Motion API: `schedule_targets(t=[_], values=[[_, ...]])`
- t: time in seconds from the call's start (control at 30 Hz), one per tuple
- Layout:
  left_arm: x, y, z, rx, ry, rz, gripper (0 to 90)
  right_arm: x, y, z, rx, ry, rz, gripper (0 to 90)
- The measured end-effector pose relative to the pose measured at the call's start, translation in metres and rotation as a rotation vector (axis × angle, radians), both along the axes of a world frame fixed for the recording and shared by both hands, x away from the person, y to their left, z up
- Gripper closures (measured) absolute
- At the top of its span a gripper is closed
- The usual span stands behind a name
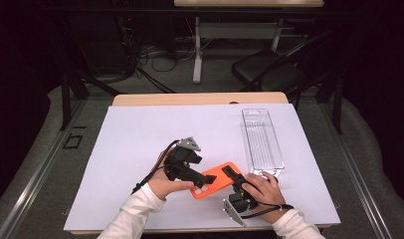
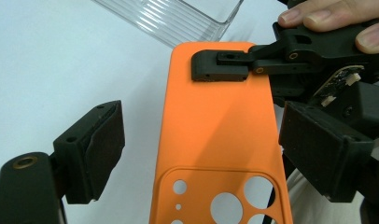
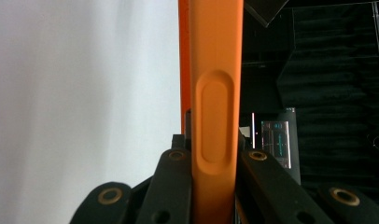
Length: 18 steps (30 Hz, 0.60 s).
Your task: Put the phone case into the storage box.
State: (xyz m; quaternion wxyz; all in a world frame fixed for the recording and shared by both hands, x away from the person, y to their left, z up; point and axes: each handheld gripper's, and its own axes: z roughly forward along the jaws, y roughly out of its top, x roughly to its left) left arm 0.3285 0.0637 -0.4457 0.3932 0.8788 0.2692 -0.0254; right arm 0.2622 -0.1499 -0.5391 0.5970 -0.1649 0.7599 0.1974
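An orange phone case with camera cut-outs is held just above the white sheet at the table's near middle. My right gripper is shut on one end of it; in the right gripper view the case's edge, with a button bump, stands pinched between the jaws of the right gripper. My left gripper comes in from the left. Its jaws stand wide apart on either side of the case, and the pads do not press on it. In the left gripper view my right gripper clamps the case's far end.
A clear ribbed plastic tray lies lengthwise on the right half of the white sheet, just beyond the case, and its corner is close ahead of the left gripper. A chair and table legs stand behind the table.
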Motion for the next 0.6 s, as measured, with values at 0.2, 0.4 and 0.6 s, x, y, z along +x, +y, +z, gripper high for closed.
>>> schedule_targets(t=[0.2, 0.4, 0.6], values=[[0.002, 0.003, 0.0, -0.005, -0.002, 0.008, 14.8, 0.0, -0.001, 0.002, -0.005, 0.003, 0.001, 86.6], [0.004, 0.008, 0.001, -0.01, -0.002, 0.024, 15.1, 0.0, -0.002, 0.001, 0.021, 0.028, 0.003, 86.6], [0.007, 0.014, 0.004, -0.014, -0.013, 0.047, 15.3, 0.001, -0.002, 0.003, 0.049, 0.077, 0.014, 86.7]])
